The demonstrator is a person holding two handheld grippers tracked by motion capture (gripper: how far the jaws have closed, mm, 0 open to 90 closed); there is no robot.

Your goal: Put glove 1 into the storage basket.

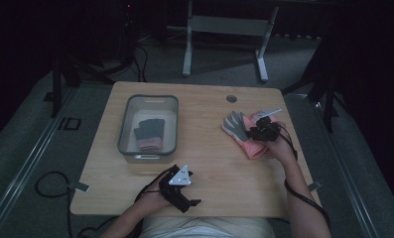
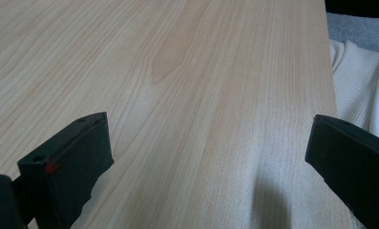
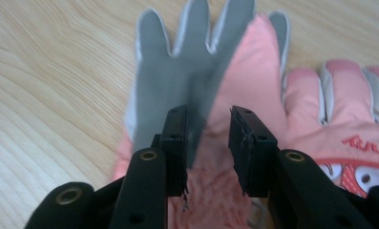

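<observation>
My work here is a pair of padded pink winter gloves with grey palm patches, lying at about three o'clock on the table, well apart from the tub at ten o'clock. The upper glove lies palm up across its mate, its grey fingers spread and pointing toward nine o'clock in the high view. The lower glove lies back up just beside and partly under it, with grey strips between its fingers and a red-and-white cartoon print near the cuff.
</observation>
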